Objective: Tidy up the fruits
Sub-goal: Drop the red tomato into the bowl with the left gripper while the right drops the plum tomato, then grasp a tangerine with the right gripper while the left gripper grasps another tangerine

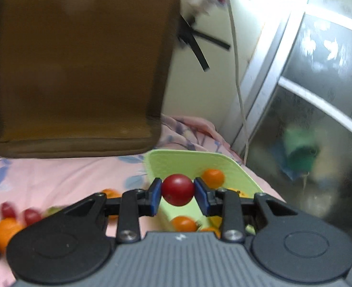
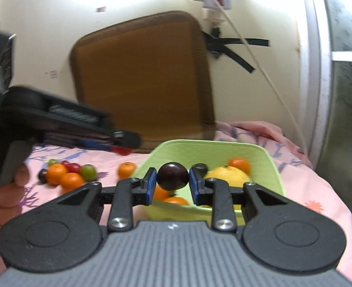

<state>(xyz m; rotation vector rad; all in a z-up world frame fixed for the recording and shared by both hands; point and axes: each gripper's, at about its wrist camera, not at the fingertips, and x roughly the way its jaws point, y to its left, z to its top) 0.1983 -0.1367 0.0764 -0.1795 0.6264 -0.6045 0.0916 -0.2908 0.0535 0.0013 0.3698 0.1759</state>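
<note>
A brown cushion (image 2: 142, 76) leans against a cream wall (image 2: 44, 35) above a bed spread with a pink floral sheet (image 2: 307, 191). Black tape (image 2: 238, 47) and a white cable (image 2: 266, 71) cross the wall; a frosted, metal-framed window (image 1: 319, 83) stands at right, brightly lit.

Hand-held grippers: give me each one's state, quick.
Left hand-held gripper: shut on the red grape.
Right hand-held gripper: shut on the dark purple grape.

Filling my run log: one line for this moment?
left gripper: shut on red fruit | right gripper: shut on dark fruit | green basket: partly filled
</note>
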